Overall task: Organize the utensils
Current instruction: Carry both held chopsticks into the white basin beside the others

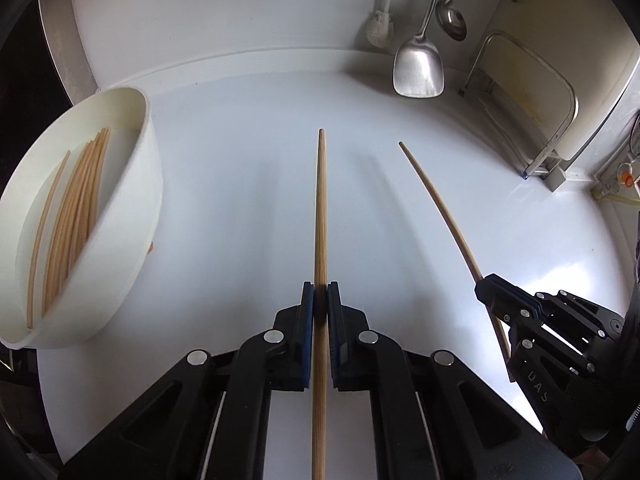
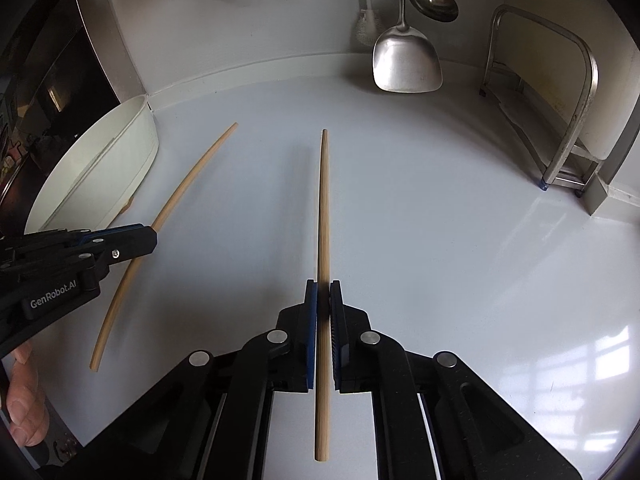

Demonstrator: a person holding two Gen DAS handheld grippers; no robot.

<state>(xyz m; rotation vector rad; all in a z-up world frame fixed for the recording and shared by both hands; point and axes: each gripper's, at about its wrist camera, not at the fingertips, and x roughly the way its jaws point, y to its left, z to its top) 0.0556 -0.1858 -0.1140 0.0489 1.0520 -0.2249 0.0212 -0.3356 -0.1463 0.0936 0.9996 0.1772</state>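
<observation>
My left gripper (image 1: 320,292) is shut on a wooden chopstick (image 1: 321,208) that points forward above the white counter. It also shows in the right wrist view (image 2: 150,240), with its chopstick (image 2: 188,184). My right gripper (image 2: 323,290) is shut on a second wooden chopstick (image 2: 323,208); it shows at the right of the left wrist view (image 1: 486,286), with its chopstick (image 1: 440,204). A white tub (image 1: 132,216) at the left holds several chopsticks (image 1: 76,208); the tub also shows in the right wrist view (image 2: 116,160).
A steel spatula (image 1: 418,68) and ladle (image 1: 452,20) hang on the back wall beside a white brush (image 1: 378,28). A steel rack (image 2: 568,104) stands at the right. A dark appliance (image 2: 52,80) stands behind the tub at the left.
</observation>
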